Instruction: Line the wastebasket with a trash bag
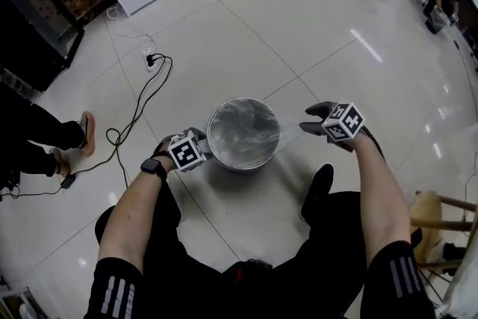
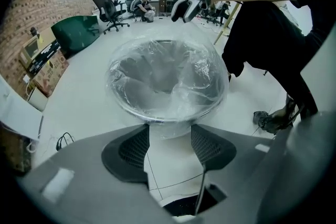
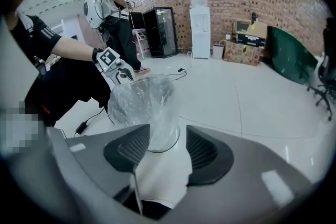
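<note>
Two grippers flank the round metal wastebasket (image 1: 240, 164), which stands on the white tiled floor (image 1: 314, 33) before the person. A clear trash bag (image 2: 167, 73) sits in it, its mouth ballooning above the rim and not drawn tight all round. Left gripper (image 2: 169, 147): jaws apart, a tongue of film hanging into the top of the gap, not pinched. Right gripper (image 3: 157, 150): jaws likewise apart, film reaching from the basket into the gap, unclamped. Assessment: the film is very light, limp, slippery and easily torn. Take it at the loose mouth edge, a doubled fold between the pads, and ease it down over the rim. The basket may slide if pulled from one side only.
</note>
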A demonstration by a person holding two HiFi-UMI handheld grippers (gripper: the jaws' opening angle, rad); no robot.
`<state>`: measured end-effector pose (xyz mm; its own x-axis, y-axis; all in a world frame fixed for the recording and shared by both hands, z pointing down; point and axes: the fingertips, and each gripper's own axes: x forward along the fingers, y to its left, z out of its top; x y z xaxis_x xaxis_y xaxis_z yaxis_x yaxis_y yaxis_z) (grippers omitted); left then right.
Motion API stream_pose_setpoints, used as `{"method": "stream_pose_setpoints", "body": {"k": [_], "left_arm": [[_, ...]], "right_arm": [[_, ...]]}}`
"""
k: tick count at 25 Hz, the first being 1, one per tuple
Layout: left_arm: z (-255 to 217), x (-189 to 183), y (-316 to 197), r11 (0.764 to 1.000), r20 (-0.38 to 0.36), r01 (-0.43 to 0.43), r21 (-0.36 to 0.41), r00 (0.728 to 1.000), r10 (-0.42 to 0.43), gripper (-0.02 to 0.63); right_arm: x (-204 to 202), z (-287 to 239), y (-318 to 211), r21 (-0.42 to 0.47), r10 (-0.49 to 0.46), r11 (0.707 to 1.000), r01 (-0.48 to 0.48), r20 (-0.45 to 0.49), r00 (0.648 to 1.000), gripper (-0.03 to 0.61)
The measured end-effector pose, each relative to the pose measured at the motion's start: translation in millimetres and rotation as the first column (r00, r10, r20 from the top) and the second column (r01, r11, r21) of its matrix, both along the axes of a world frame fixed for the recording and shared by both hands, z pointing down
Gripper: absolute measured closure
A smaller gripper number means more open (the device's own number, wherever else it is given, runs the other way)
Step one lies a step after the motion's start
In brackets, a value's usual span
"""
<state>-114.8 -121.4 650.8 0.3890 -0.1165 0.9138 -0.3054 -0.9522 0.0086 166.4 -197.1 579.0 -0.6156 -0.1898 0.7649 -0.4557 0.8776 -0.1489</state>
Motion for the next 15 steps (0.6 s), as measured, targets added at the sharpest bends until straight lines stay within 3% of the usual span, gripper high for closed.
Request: {"method": "stream_pose_setpoints", "body": {"k": [5,8,11,13,15], "left_arm": [[-4.1,1.3,2.1,1.0,0.007,-0.013,0.002,1.0,0.013,0.37],[-7.3,2.7,6.2,1.0,0.003,-0.016,0.007,1.0,0.016,0.37],[-8.4,5.0,14.7,1.0,0.0,-0.031,0.004,1.0,0.031,0.37],[-9.3,3.6,19.0,0.999,0.009,-0.032,0.005,0.999,0.032,0.37],[-9.9,2.3,20.0,0.999,0.019,-0.03,0.01,0.999,0.03,0.37]], "right_arm": [[-0.4,-34.2,-4.7,0.09,-0.01,0.996,0.008,0.029,1.0,0.351],[-0.9,-32.5,9.8,0.018,-0.025,1.0,0.024,0.039,0.999,0.351],[11.1,-4.9,34.9,-0.09,-0.053,0.995,0.049,-0.038,0.998,0.351],[12.5,5.5,40.3,-0.098,-0.032,0.995,0.027,-0.051,0.998,0.351],[1.8,0.9,38.7,-0.086,0.011,0.996,-0.01,0.017,1.0,0.35]]}}
